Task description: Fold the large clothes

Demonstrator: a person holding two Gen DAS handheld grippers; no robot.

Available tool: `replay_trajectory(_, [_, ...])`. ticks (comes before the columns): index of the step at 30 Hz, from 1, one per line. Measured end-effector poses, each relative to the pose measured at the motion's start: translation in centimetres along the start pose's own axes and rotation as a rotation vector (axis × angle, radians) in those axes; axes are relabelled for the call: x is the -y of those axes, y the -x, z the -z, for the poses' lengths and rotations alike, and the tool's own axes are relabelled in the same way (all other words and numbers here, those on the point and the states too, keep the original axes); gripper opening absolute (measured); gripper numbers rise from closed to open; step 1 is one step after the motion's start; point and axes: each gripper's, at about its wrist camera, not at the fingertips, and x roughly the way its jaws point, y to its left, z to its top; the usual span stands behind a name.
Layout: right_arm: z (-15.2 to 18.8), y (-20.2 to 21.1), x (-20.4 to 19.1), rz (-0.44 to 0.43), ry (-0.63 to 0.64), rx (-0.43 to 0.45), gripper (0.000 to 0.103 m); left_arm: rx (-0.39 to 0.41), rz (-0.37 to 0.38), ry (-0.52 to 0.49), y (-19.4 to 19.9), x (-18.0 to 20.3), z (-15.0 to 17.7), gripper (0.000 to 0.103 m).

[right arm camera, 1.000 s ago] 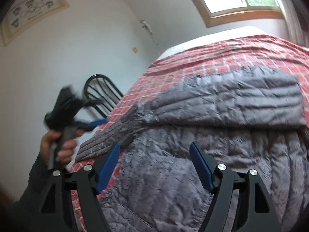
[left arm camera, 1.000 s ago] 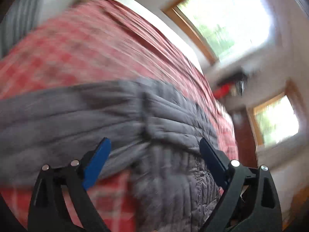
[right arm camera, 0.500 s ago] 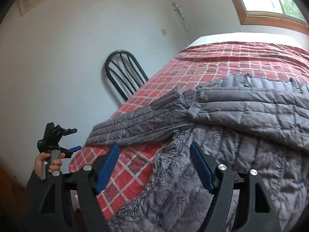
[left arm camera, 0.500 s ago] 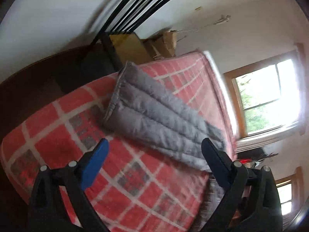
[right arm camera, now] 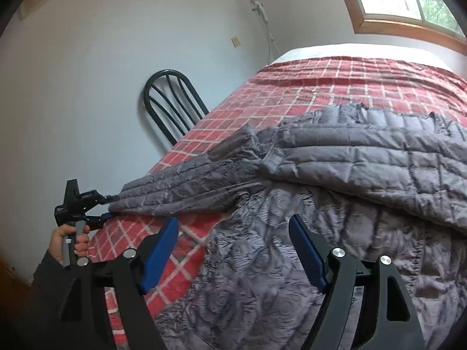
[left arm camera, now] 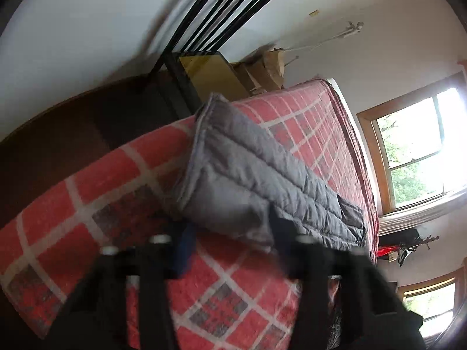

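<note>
Here, left tongs (left arm camera: 230, 233) straddle the sleeve (left arm camera: 256, 169) cuff, grip uncertain — right tongs (right arm camera: 233, 250) gape empty; bite deep before lifting across the jacket (right arm camera: 335, 218).

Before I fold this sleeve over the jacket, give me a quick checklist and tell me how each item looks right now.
1. Sleeve end between the left gripper fingers: ok, the end of the sleeve sits between them.
2. Left gripper clamped firmly on the sleeve: cannot tell, its fingers are blurred.
3. Right gripper free: ok, open above the jacket, holding nothing.
4. Sleeve laid out straight: ok, it stretches across the blanket to the bed's edge.
5. Jacket body smooth enough to fold onto: not ok, it looks rumpled, with one part lying over another.
</note>
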Motion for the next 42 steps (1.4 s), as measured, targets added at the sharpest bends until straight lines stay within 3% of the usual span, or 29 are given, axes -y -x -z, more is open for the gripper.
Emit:
replay_trajectory(2, [0.0, 0.3, 0.1, 0.006, 0.003, 0.005, 0.078, -0.005, 0.015, 0.000, -0.3, -0.1, 0.0, 0.017])
replay_trajectory(4, [0.0, 0.7, 0.2, 0.010, 0.000, 0.005, 0.078, 0.013, 0.029, -0.013, 0.0, 0.3, -0.1, 0.011])
replay_trajectory(9, [-0.1, 1.6, 0.0, 0.028, 0.012, 0.009, 0.078, 0.060, 0.064, -0.080, 1.6, 3.3, -0.5, 0.007])
replay_trajectory(15, [-0.1, 3.5, 0.3, 0.054, 0.009, 0.035, 0.078, 0.090, 0.097, -0.262, 3.9, 12.1, 0.4, 0.007])
replay_trajectory(22, [-0.1, 6.7, 1.4, 0.096, -0.005, 0.075, 0.078, 0.050, 0.158, -0.473, 3.1, 23.0, 3.9, 0.007])
replay_trajectory(32, [0.1, 10.0, 4.7, 0.173, -0.052, 0.112, 0.078, -0.083, 0.191, -0.705, -3.6, 34.1, 12.8, 0.006])
replay_trajectory(42, [1.0, 11.1, 9.3, 0.227, -0.131, 0.102, 0.078, -0.304, 0.156, -0.842, -15.6, 37.7, 22.2, 0.006])
